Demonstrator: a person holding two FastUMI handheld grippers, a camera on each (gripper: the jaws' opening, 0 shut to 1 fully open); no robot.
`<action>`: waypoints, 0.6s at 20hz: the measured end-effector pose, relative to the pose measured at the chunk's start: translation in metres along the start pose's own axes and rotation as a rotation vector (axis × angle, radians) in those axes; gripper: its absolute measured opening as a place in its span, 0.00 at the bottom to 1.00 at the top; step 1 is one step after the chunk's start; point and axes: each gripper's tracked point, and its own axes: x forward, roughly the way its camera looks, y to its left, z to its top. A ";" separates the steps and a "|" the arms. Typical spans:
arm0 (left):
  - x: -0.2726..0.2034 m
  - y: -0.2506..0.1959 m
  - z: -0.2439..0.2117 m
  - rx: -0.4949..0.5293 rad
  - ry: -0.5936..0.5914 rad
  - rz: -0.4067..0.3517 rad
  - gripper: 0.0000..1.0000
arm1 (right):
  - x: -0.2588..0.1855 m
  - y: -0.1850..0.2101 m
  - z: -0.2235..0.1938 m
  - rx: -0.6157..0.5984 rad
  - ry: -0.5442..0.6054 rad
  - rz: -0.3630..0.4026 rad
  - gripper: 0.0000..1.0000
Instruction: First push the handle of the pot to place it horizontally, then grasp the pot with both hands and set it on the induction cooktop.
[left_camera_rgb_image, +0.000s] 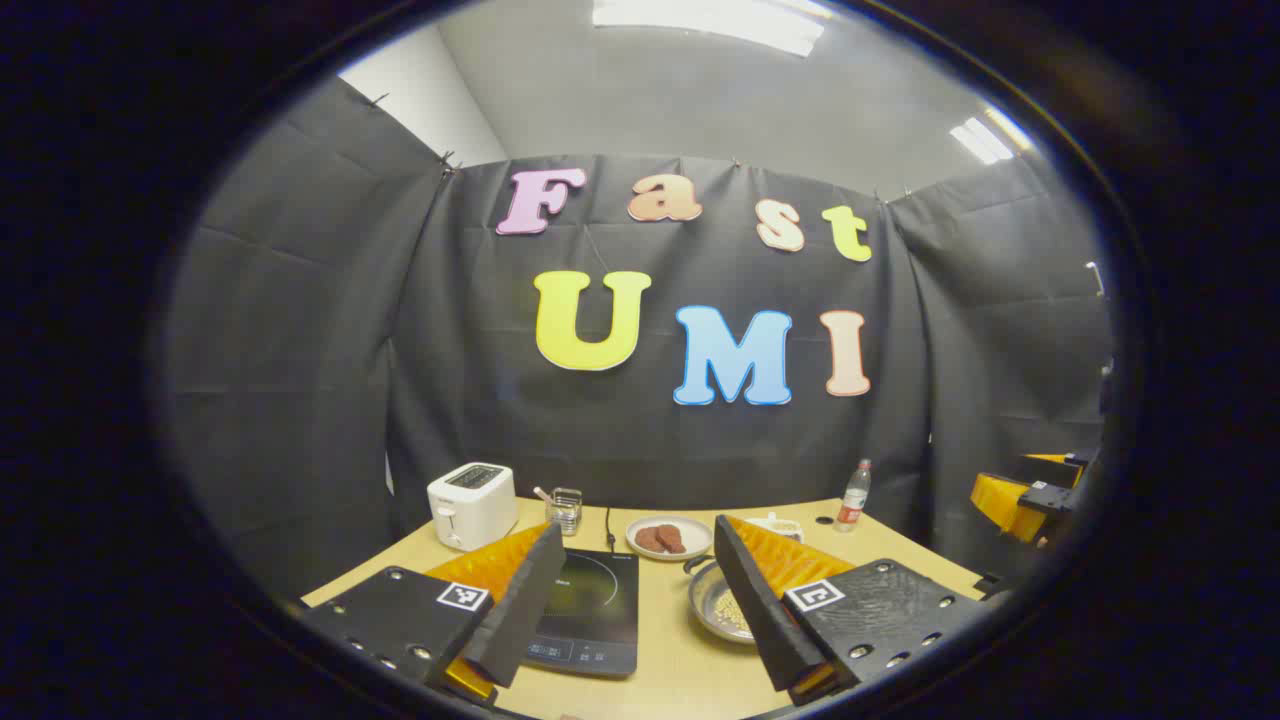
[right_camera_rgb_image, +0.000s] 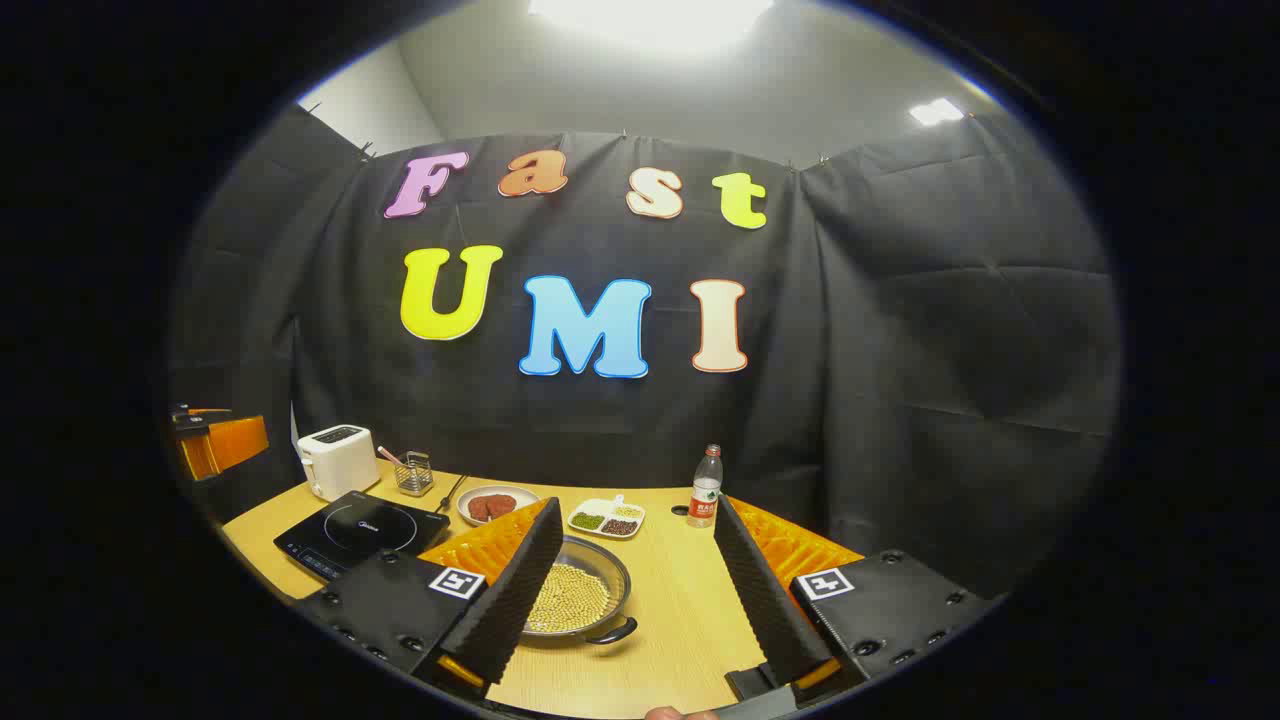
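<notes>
While both grippers hang above the near edge of the light wooden table (right_camera_rgb_image: 690, 610), nothing is held: the left gripper (left_camera_rgb_image: 640, 590) has its jaws wide apart, and so does the right gripper (right_camera_rgb_image: 640, 590). The pot (right_camera_rgb_image: 575, 598), a shallow metal pan full of pale beans, sits on the tabletop just right of the black induction cooktop (left_camera_rgb_image: 590, 605), with a dark handle (right_camera_rgb_image: 612, 634) at its near rim. Farther back stand a white toaster (left_camera_rgb_image: 472, 505), a small wire holder (left_camera_rgb_image: 566, 510), a plate of reddish patties (left_camera_rgb_image: 668, 538), a divided dish of beans (right_camera_rgb_image: 606, 519) and a water bottle (right_camera_rgb_image: 706, 487). Black cloth walls the booth on three sides beneath a grey ceiling with bright light panels.
</notes>
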 end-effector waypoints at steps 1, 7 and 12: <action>0.002 0.001 -0.001 -0.007 0.004 -0.002 0.90 | 0.000 0.004 -0.001 -0.005 0.005 0.005 0.96; 0.012 0.008 -0.002 -0.006 0.001 -0.016 0.92 | 0.004 0.019 -0.008 -0.021 0.026 0.028 0.97; 0.022 0.013 -0.001 -0.001 -0.015 -0.021 0.92 | 0.009 0.032 -0.021 0.001 0.073 0.044 0.98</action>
